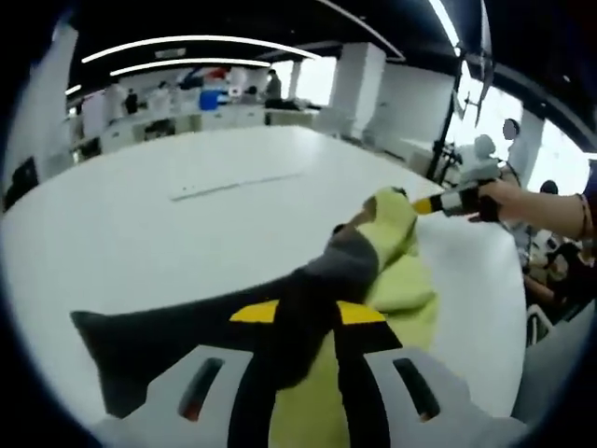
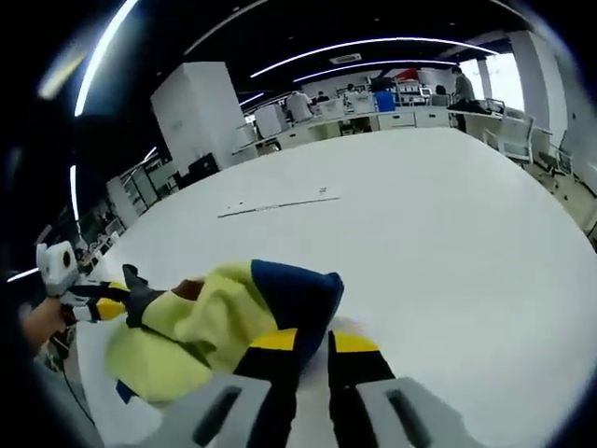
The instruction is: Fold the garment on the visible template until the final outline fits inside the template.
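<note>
Garment (image 1: pixel 392 252) (image 2: pixel 233 322) bunched, both grippers' fingers (image 1: pixel 359 322) (image 2: pixel 350 359) clamping it, white table (image 1: pixel 187 233) (image 2: pixel 448 233)

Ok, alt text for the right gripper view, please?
The right tool grips a yellow and navy garment lifted above a white table, while the left tool, in a person's hand, pinches its far end. A thin strip lies farther back on the table.

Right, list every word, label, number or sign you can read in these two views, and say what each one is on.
No readable text in either view.
Garment: yellow, grey and dark blue fabric, no print or label showing.
Left gripper and right gripper: yellow and black colour blocks, no lettering.
White table: thin strip, no markings legible.
Background shelves and boxes: too small and blurred to read.
</note>
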